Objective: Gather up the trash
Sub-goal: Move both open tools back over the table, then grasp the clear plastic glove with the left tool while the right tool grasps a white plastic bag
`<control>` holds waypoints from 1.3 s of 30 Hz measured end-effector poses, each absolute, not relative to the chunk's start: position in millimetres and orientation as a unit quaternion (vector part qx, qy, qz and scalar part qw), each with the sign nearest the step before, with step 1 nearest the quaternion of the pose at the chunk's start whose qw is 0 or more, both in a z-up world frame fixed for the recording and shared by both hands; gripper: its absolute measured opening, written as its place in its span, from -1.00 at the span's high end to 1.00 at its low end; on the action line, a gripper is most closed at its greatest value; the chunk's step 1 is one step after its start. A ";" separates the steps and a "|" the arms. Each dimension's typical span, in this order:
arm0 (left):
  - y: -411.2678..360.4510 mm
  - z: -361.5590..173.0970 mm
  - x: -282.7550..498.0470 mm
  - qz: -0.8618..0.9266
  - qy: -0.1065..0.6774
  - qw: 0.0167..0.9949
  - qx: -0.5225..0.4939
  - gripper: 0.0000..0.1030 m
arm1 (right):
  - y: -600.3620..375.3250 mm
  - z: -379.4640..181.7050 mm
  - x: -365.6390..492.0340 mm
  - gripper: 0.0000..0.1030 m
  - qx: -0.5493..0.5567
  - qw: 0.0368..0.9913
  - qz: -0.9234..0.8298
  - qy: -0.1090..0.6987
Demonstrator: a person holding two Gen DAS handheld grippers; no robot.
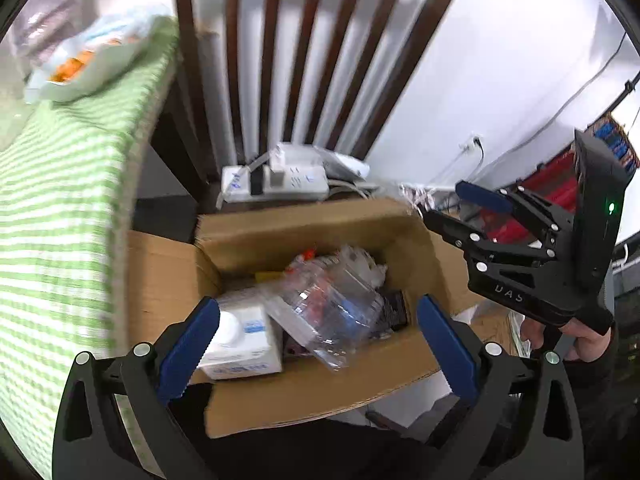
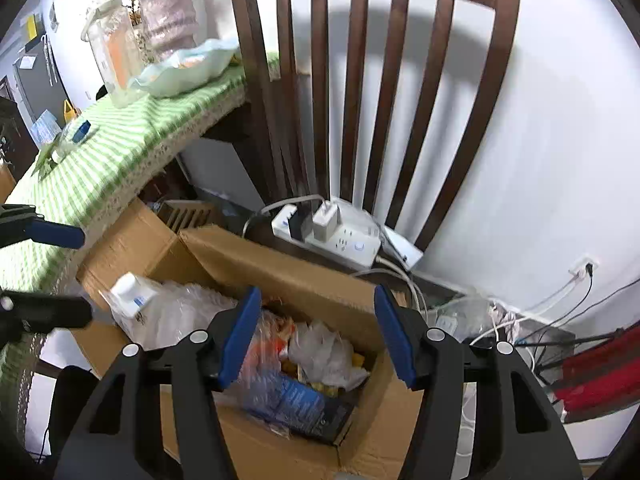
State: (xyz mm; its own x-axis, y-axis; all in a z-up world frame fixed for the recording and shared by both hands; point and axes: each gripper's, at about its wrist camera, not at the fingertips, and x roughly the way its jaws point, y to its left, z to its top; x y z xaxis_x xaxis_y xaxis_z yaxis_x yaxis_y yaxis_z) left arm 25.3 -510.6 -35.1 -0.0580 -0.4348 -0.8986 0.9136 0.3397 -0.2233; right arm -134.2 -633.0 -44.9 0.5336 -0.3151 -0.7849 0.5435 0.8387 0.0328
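An open cardboard box (image 1: pixel 248 236) stood on the floor in front of a dark wooden chair (image 2: pixel 376 80), its flaps folded outward. Inside it, toward nine o'clock in the left wrist view, lay a white carton (image 1: pixel 240 344) with a round cap. At the centre of the box sat a crumpled clear plastic bottle (image 1: pixel 332 304), with more wrappers packed behind it toward twelve o'clock. In the right wrist view the same box held a crumpled white plastic bag (image 2: pixel 324 352) and a dark blue packet (image 2: pixel 304 404) at about six o'clock.

The left gripper (image 1: pixel 320 344) hung over the box with its blue-padded jaws spread wide and nothing between them. The right gripper (image 2: pixel 316 336) likewise stood open and empty above the box.

At ten o'clock a green striped tablecloth (image 2: pixel 132 140) carried a clear jar (image 2: pixel 112 52) and a pale bowl (image 2: pixel 184 68). A white power strip (image 2: pixel 340 236) rested on the chair seat.
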 end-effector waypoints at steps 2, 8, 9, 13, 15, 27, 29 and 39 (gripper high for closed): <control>-498.8 -20.7 41.1 -0.517 0.488 0.667 0.223 -0.86 | -628.1 -34.1 -125.9 -0.17 0.130 0.874 -0.246 0.398; -451.4 13.4 100.8 -0.477 0.434 0.742 0.184 -0.86 | -602.8 -5.1 -76.1 -0.18 0.094 0.899 -0.222 0.365; -442.6 16.4 110.7 -0.471 0.434 0.748 0.174 -0.86 | -597.5 -1.2 -66.5 -0.19 0.088 0.903 -0.217 0.360; -394.9 16.2 171.8 -0.413 0.443 0.786 0.122 -0.86 | -573.0 14.8 -20.6 -0.22 0.062 0.918 -0.186 0.344; -370.5 17.4 198.6 -0.374 0.433 0.813 0.108 -0.86 | -554.9 23.5 8.4 -0.22 0.048 0.926 -0.163 0.336; -257.5 18.3 317.1 -0.269 0.366 0.882 0.126 -0.84 | -473.1 43.3 116.8 -0.22 -0.006 0.943 -0.066 0.327; -240.8 14.5 350.3 -0.252 0.383 0.884 0.097 -0.83 | -461.1 43.3 129.1 -0.22 -0.015 0.942 -0.054 0.330; -192.1 -32.7 458.6 -0.220 0.450 0.865 -0.032 -0.28 | -420.3 41.4 174.8 -0.22 -0.035 0.941 -0.020 0.337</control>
